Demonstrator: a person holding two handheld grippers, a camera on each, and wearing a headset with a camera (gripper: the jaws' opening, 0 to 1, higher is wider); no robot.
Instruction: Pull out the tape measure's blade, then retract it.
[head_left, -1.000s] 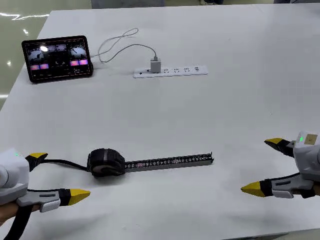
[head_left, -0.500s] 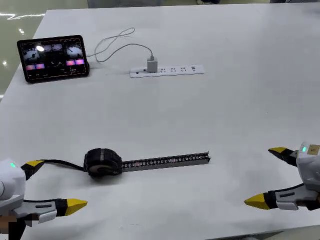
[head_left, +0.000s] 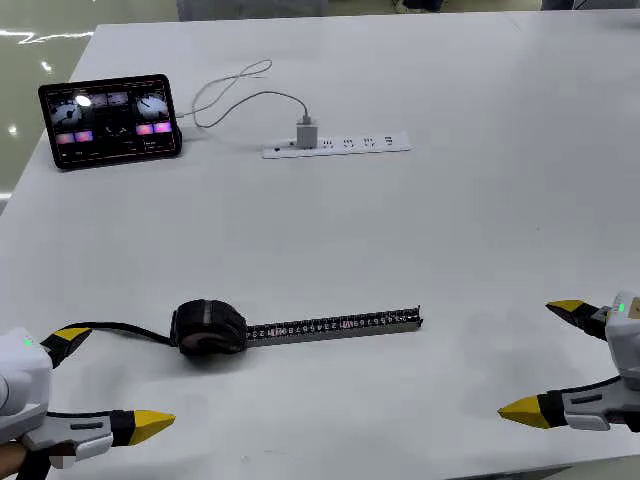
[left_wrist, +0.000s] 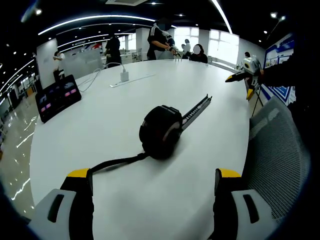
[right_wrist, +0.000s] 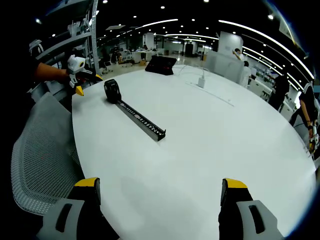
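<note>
A black tape measure (head_left: 210, 327) lies on the white bench (head_left: 450, 220), blade (head_left: 335, 323) extended, its markings too small to read. The left gripper (head_left: 117, 377) and right gripper (head_left: 538, 358) flank it, jaws apart.

White table (head_left: 470, 230), glossy floor (head_left: 15, 100), ceiling lights (left_wrist: 95, 19)

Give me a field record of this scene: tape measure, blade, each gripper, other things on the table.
tape measure: black case lying on the white table
blade: pulled out, flat on the table
left gripper: open, empty, near the strap
right gripper: open, empty, apart from the blade tip
other: tablet, power strip with charger
</note>
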